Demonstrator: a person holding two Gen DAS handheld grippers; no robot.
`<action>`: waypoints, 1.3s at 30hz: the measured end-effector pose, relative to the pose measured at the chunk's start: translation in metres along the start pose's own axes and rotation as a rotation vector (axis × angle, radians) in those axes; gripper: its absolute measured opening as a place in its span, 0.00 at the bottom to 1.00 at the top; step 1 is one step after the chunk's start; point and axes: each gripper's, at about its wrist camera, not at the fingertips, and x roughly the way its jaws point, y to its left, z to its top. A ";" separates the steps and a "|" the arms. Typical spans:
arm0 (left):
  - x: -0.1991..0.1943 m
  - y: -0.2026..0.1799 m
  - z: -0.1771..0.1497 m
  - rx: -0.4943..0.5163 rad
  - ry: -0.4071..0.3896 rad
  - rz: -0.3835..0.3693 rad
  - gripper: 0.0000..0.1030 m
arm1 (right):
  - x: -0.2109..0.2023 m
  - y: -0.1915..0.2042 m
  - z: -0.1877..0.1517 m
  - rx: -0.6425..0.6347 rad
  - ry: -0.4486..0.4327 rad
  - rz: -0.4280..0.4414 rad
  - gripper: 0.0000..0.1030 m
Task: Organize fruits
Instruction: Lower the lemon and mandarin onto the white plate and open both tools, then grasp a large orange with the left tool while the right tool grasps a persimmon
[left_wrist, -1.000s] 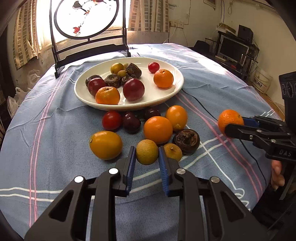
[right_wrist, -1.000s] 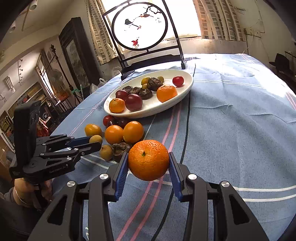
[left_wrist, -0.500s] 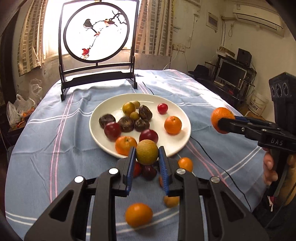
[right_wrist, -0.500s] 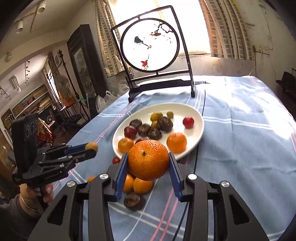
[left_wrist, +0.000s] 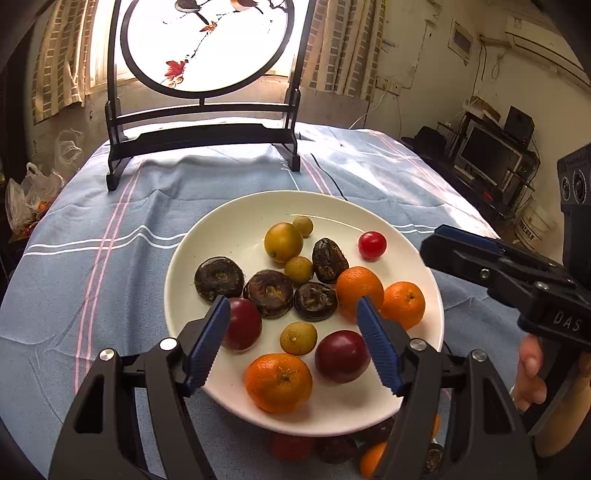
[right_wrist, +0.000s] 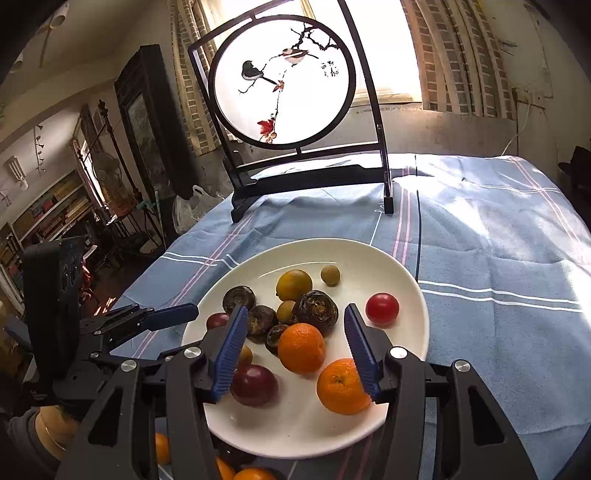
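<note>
Left view: the left hand-held gripper (left_wrist: 293, 339), jaws just opened and empty, is held over the plate (left_wrist: 236, 221); its small fruit (left_wrist: 298, 338) was apparently dropped at 6 o'clock. Right view: the right hand-held gripper (right_wrist: 295, 350) has likewise been opened, its orange (right_wrist: 301, 347) released onto the plate; more fruit remains on the surface (right_wrist: 498, 258).

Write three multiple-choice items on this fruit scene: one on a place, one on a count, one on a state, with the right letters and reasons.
1. Where is the small red tomato?
A. on the cloth
B. on the white plate
C. between gripper fingers

2. How many oranges lie on the plate?
A. one
B. three
C. five

3. How does the left hand-held gripper stand?
A. open and empty
B. shut on an orange
C. shut on a plum

Answers:
1 B: it sits at the plate's far right side.
2 B: one near the front rim, two side by side at the right.
3 A: its blue fingers are spread above the plate, pressing nothing.
</note>
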 end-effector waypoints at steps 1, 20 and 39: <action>-0.006 0.001 -0.003 -0.008 -0.002 -0.007 0.67 | -0.007 -0.001 -0.004 0.009 -0.007 0.005 0.53; -0.056 -0.015 -0.125 0.153 0.133 0.072 0.75 | -0.080 0.011 -0.124 -0.008 0.000 0.025 0.66; -0.067 0.002 -0.126 0.010 0.042 -0.009 0.36 | -0.029 0.065 -0.136 -0.244 0.303 0.019 0.57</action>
